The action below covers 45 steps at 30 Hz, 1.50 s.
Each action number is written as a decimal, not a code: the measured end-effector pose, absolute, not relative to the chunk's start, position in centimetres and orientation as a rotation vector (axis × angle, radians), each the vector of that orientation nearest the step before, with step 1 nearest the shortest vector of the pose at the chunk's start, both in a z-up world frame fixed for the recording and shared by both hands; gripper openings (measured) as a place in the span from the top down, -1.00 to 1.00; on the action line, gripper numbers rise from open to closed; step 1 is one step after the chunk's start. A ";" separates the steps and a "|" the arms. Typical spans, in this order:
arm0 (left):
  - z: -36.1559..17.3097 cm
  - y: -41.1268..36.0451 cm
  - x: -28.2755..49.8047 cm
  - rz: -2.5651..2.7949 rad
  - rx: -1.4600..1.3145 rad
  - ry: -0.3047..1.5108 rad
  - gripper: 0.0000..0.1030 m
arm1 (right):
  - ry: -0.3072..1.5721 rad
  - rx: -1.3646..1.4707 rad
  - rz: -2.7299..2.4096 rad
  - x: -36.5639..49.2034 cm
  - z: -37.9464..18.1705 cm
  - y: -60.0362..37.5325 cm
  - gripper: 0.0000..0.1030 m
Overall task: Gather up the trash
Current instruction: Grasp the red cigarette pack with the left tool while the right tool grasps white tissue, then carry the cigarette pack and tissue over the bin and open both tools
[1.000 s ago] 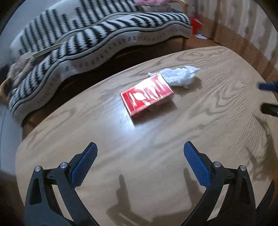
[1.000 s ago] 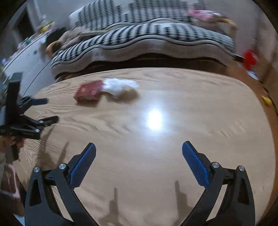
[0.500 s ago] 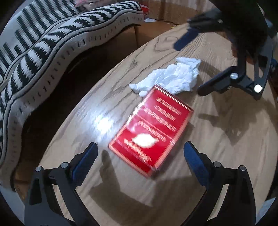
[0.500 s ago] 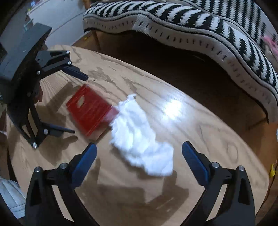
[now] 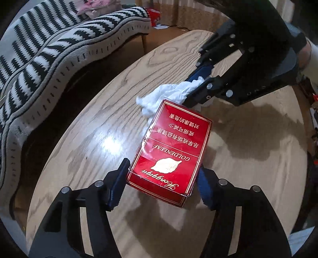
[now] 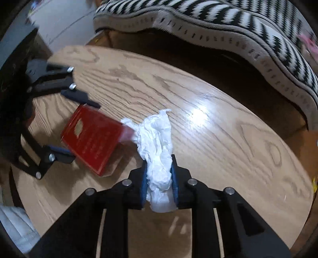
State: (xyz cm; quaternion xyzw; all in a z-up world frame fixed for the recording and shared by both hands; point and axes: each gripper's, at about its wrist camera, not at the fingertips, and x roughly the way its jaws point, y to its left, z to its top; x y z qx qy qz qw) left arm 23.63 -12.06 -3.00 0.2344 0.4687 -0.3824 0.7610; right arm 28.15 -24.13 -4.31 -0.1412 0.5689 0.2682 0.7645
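My left gripper (image 5: 162, 184) is shut on the near end of a red cigarette pack (image 5: 174, 146) on the oval wooden table (image 5: 89, 127). The pack also shows in the right wrist view (image 6: 93, 137), held between the left gripper's fingers (image 6: 59, 150). My right gripper (image 6: 159, 182) is shut on a crumpled white tissue (image 6: 157, 142), which touches the pack's far end. In the left wrist view the tissue (image 5: 167, 95) lies just beyond the pack, pinched by the right gripper (image 5: 196, 85).
A sofa with a black-and-white striped blanket (image 5: 49, 53) runs along the table's far side and also shows in the right wrist view (image 6: 248, 25). Red and pink items (image 5: 153, 13) lie on the floor past the sofa's end. A dark gap separates the table edge from the sofa.
Both grippers were open half a second ago. Now the left has closed on the red pack and the right has closed on the tissue, both having moved in close.
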 end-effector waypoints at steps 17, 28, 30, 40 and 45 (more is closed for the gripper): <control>6.5 -14.8 8.4 -0.668 0.550 0.918 -0.20 | 1.048 0.025 0.353 12.0 6.0 -31.8 0.60; 6.2 -20.3 -0.7 -0.465 0.387 0.852 -0.20 | 0.873 0.192 0.154 -1.0 5.1 -37.1 0.60; 6.0 -21.8 -2.7 -0.463 0.368 0.840 -0.20 | 0.831 0.230 0.115 -3.7 4.7 -38.4 0.60; 2.9 -36.1 -14.1 -0.728 0.344 0.871 -0.20 | 0.803 0.315 -0.179 -20.8 3.2 -51.6 0.60; -3.4 -42.8 -18.9 -0.842 0.433 0.970 -0.20 | 0.894 0.416 -0.303 -27.4 -3.1 -56.8 0.60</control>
